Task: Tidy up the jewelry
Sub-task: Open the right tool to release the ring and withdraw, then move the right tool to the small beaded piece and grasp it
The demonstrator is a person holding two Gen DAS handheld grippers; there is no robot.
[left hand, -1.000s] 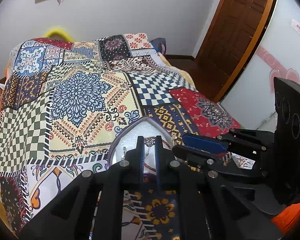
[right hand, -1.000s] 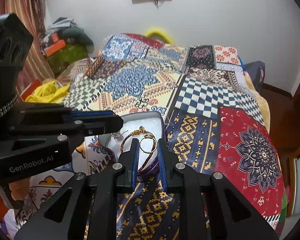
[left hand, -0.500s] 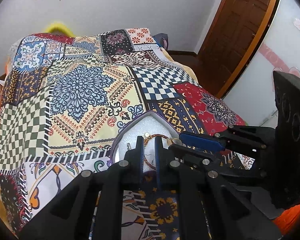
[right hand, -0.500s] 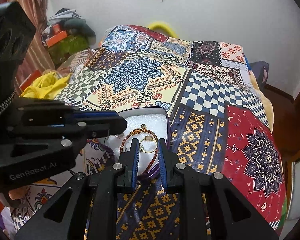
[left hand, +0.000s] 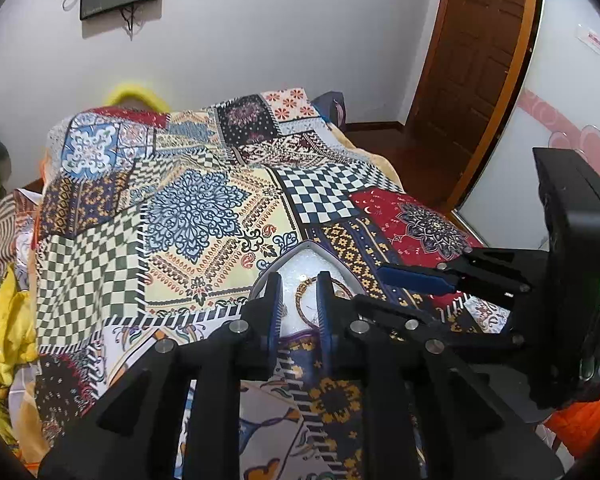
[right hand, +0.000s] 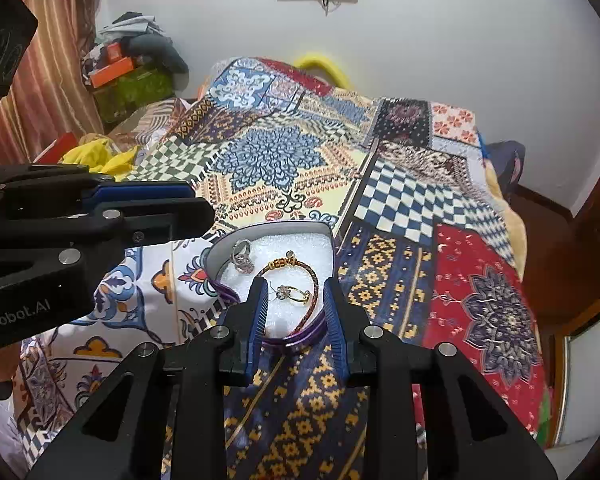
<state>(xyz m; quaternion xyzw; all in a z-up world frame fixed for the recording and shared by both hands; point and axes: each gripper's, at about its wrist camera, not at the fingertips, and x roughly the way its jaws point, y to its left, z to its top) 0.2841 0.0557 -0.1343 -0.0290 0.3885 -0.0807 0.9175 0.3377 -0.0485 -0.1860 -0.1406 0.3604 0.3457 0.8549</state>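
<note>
Both the left gripper [left hand: 298, 298] and right gripper [right hand: 296, 306] are opening, jaws apart and empty. In the white foam-lined tray [right hand: 327, 236] on the patchwork bedspread [right hand: 268, 160] lie a braided cord bracelet [right hand: 314, 280], gold ring [right hand: 296, 295] and silver ring [right hand: 242, 258].

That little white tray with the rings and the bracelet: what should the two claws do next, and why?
Probably lift both claws clear of the tray. The right claw and left claw are opening with nothing pinched between them, while the gold ring, silver ring and bracelet already lie on the white foam.
</note>
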